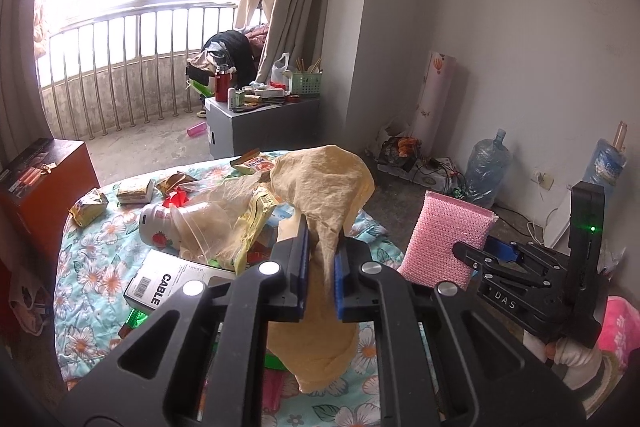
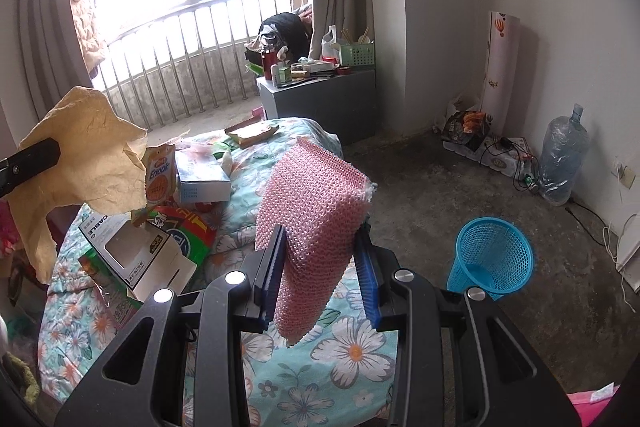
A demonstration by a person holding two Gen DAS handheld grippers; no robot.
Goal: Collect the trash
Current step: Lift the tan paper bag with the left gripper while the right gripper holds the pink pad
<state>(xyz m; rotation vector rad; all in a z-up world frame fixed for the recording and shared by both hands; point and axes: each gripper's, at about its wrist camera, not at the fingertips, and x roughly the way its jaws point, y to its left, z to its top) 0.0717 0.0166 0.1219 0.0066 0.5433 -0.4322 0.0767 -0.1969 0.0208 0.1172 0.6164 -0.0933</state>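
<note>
Grippers are both held up above the flowery bed cover: the left gripper pinches a crumpled yellow cloth between its blue pads, and the right gripper, just to its right, squeezes a pink scrubbing sponge that sticks up and hangs down between its fingers. Under the cloth the bed is crowded with a white cable box, snack wrappers and a small white bottle. Past the bed's right edge there is bare grey floor, and a blue mesh basket stands there, near the right gripper.
</note>
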